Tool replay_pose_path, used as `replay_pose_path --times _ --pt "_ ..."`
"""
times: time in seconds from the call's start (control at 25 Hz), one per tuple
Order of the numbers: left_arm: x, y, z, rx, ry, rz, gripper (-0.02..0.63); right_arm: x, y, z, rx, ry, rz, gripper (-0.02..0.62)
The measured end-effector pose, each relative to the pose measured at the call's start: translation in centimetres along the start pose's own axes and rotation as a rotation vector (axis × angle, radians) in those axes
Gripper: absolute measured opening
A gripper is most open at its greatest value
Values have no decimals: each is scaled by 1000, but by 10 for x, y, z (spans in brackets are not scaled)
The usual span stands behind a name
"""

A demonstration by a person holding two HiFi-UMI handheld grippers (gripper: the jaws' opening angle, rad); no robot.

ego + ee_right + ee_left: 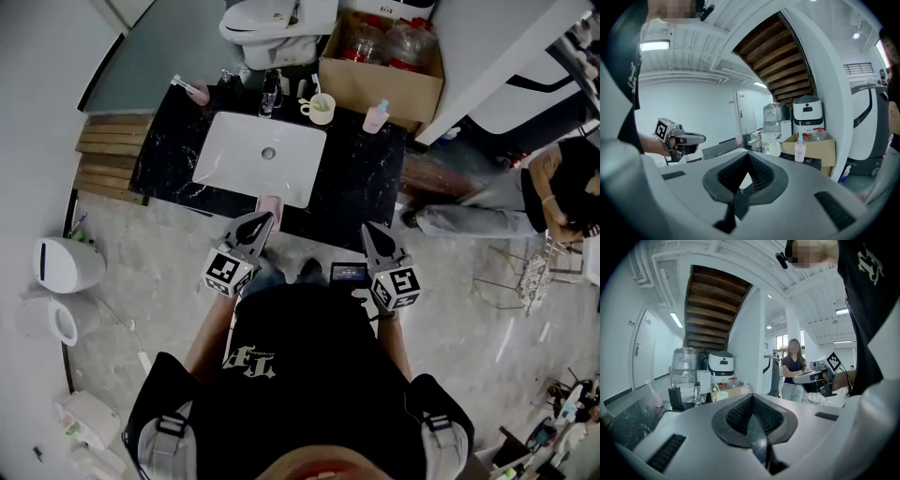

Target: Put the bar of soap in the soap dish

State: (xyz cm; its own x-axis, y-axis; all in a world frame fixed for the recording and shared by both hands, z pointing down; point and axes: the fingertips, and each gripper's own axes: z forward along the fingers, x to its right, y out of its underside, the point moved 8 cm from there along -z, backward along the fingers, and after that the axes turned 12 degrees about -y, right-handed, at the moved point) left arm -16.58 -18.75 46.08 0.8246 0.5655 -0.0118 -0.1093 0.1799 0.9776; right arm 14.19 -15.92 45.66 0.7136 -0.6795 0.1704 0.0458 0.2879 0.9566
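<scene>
On the black counter (361,192), a pink bar, the soap (269,202), lies on the front rim beside the white sink (234,155). A pink item (194,91) that may be the soap dish sits at the counter's far left corner; it shows again as the pink item (657,398) in the left gripper view. My left gripper (261,223) is shut and empty, its tip just short of the soap. My right gripper (371,234) is shut and empty, off the counter's front edge. The jaws hide the soap in both gripper views.
A faucet (270,94), a cup with a toothbrush (318,109) and a pink bottle (376,116) stand behind the sink. A cardboard box of bottles (380,66) and a toilet (277,23) lie beyond. A person (525,202) is at the right and a white bin (67,265) at the left.
</scene>
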Motion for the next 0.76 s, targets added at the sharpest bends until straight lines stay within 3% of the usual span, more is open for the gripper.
replay_pose_path --times 0.76 --pt "3 6 -11 16 -24 -51 2 -10 5 -14 -7 -5 -14 8"
